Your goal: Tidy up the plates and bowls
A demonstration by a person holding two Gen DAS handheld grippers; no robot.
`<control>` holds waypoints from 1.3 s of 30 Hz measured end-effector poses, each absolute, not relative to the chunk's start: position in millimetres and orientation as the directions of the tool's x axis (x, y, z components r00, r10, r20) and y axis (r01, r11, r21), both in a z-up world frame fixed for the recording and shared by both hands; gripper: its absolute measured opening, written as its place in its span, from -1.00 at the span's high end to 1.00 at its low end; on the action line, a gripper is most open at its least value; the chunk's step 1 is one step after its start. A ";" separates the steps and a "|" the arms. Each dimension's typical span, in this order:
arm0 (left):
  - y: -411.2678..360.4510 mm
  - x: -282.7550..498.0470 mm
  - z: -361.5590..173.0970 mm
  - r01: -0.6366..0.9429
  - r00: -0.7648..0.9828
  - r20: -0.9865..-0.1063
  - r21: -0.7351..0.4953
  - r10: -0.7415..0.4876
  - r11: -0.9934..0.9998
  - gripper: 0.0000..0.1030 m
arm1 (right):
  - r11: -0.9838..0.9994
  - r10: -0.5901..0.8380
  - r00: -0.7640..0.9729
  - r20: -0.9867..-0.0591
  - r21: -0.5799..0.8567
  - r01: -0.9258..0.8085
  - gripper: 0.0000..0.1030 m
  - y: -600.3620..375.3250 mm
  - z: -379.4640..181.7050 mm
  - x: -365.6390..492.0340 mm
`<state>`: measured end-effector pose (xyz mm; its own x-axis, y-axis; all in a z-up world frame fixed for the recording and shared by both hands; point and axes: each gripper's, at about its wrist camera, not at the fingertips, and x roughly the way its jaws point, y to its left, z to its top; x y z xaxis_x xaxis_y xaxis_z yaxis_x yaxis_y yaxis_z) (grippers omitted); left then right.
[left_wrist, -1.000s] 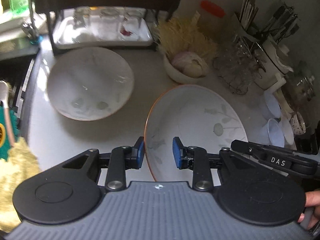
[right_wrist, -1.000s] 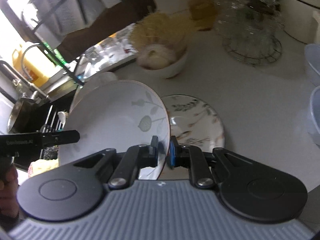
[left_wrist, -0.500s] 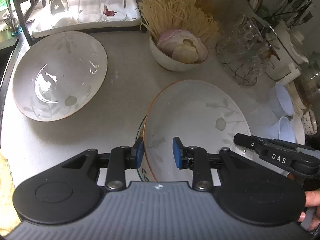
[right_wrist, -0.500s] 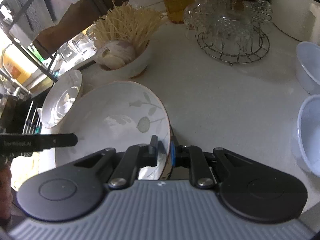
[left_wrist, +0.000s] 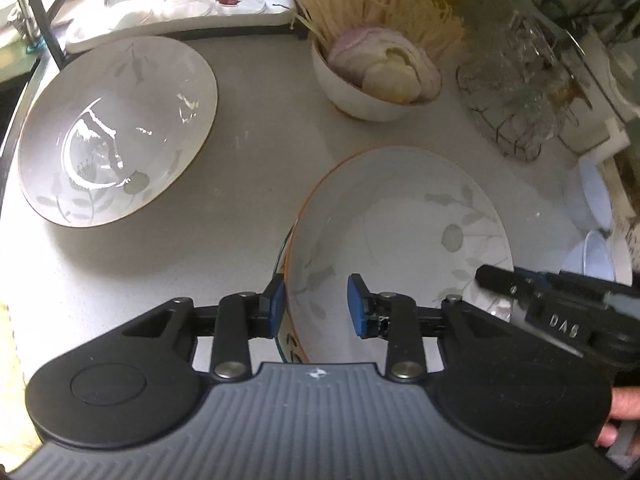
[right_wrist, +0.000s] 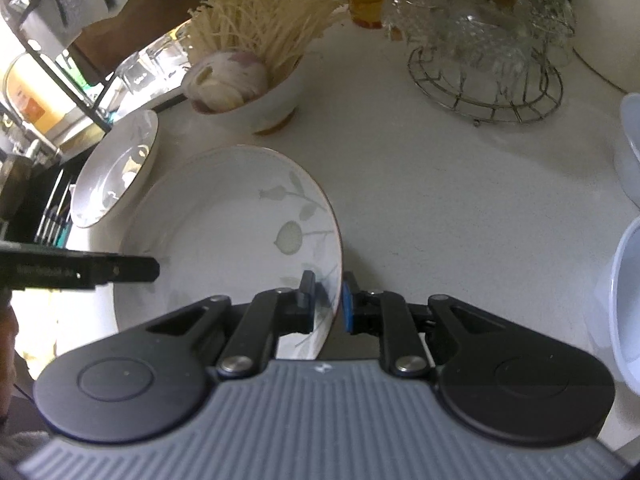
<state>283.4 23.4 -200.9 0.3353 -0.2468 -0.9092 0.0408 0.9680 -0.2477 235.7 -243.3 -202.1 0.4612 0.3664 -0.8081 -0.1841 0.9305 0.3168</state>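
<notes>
**Left wrist view: bowl being let go on top of a plate, and it may not sit flat**

The leaf-patterned bowl (left_wrist: pixel 400 216) sits low over the counter (left_wrist: pixel 256 128), near the front. The edge of a patterned plate (left_wrist: pixel 285 344) shows under its near rim. The left claw (left_wrist: pixel 316 304) straddles that rim. Its outer pad is at the rim, its inner pad stands clear inside the bowl, and its jaws are opening. In the right wrist view, the right claw (right_wrist: pixel 328 300) straddles the opposite rim at a narrow gap. It is also opening, and neither pad visibly presses on the wall.

The main risk appears to be a deep bowl resting on a flatter plate. If it is off-centre when both claws let go, it could rock, slide or clatter. Whether its foot is fully seated cannot be told from these views.

A second risk lies in pulling away. A pad that catches the rim as a claw lifts could tip the bowl or drag it across the plate.

The matching bowl (left_wrist: pixel 116 128) lies apart to the left, near the counter's edge. The small bowl of mushrooms and onion (left_wrist: pixel 360 96) and the wire rack of glassware (right_wrist: pixel 484 92) stand behind. A careless sweep of either claw could knock them.
</notes>
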 end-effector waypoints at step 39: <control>14.9 213.1 -53.3 0.034 0.601 -0.764 -0.269 -0.234 0.963 -0.13 | 0.921 0.372 0.704 -0.605 0.336 -0.197 0.32 -267.6 -76.4 174.1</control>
